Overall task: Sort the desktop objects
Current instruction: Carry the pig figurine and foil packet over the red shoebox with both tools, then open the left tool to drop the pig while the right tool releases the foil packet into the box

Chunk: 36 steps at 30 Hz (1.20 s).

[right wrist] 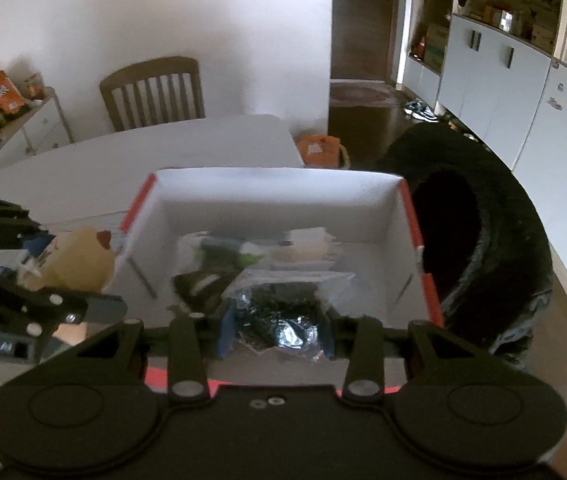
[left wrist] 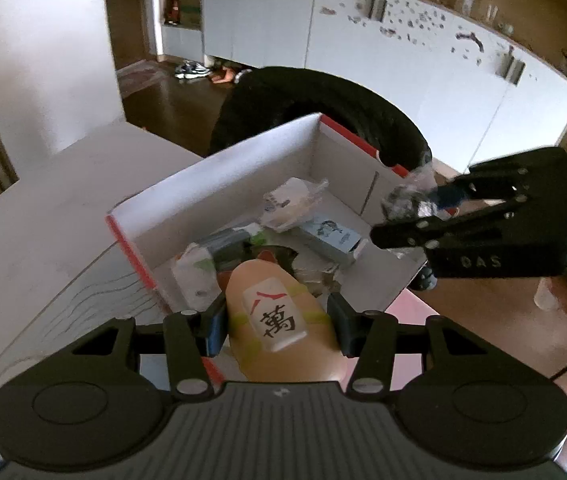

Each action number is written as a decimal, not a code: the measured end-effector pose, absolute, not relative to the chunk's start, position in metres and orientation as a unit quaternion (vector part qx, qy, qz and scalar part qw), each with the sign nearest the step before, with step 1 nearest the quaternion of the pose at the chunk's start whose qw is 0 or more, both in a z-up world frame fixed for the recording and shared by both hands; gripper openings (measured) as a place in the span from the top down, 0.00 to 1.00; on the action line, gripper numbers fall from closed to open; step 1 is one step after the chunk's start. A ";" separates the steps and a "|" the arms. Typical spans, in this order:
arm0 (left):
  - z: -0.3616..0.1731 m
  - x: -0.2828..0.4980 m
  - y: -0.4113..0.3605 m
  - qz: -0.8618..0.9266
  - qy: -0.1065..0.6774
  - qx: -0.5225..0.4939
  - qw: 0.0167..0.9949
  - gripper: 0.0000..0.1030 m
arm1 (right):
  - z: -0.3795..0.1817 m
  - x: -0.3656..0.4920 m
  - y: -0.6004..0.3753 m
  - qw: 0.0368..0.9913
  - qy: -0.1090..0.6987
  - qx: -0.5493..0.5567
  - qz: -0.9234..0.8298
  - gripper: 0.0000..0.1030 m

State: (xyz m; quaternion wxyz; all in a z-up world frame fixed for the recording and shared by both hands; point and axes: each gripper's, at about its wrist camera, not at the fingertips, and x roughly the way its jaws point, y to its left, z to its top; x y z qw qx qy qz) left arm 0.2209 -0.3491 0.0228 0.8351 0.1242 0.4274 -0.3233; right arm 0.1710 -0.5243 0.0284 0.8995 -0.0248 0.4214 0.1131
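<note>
Table point(right wrist: 83, 168) surface, white, occupies the left of both views and shows no loose items in its visible portion. Left gripper point(left wrist: 277, 320) is closed around a beige plush toy point(left wrist: 283, 320) bearing a white mahjong-tile patch; the toy is held at the near left rim of the box point(left wrist: 223, 176), partly over the opening. In the right wrist view the same toy point(right wrist: 79, 260) sits just outside the left wall, so its exact position relative to the rim cannot be fixed. The box is a white carton with red edges, open at the top. It already contains several sorted items: a white plastic packet point(left wrist: 295, 200), a small pale blue carton point(left wrist: 331, 236) and dark objects that are too blurred to identify. Right gripper point(right wrist: 275, 334) is closed on a crumpled clear bag point(right wrist: 279, 320) with dark, shiny contents, held above the near right part of the opening. Judged from this, sorting is well advanced, and both held items remain to be released. Clearance is limited: both grippers crowd the near rim and stand close together. The right wall borders a black padded object point(right wrist: 483, 240) touching or just beside it. Open room lies over the far half of the box interior.
</note>
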 end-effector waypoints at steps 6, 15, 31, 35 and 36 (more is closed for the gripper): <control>0.011 0.235 -0.375 -0.327 0.432 0.146 0.827 0.51 | 0.014 0.191 -0.533 0.890 0.437 -0.046 0.119 0.61; -0.012 0.263 -0.386 -0.297 0.463 0.157 0.820 0.51 | -0.010 0.209 -0.539 0.867 0.476 -0.045 0.137 0.61; -0.040 0.270 -0.383 -0.287 0.503 0.148 0.802 0.51 | -0.030 0.212 -0.537 0.848 0.503 -0.040 0.159 0.55; -0.041 0.270 -0.382 -0.289 0.503 0.141 0.802 0.48 | -0.030 0.210 -0.538 0.849 0.500 -0.043 0.164 0.49; -0.040 0.269 -0.382 -0.290 0.503 0.139 0.802 0.46 | -0.030 0.210 -0.538 0.850 0.499 -0.041 0.165 0.46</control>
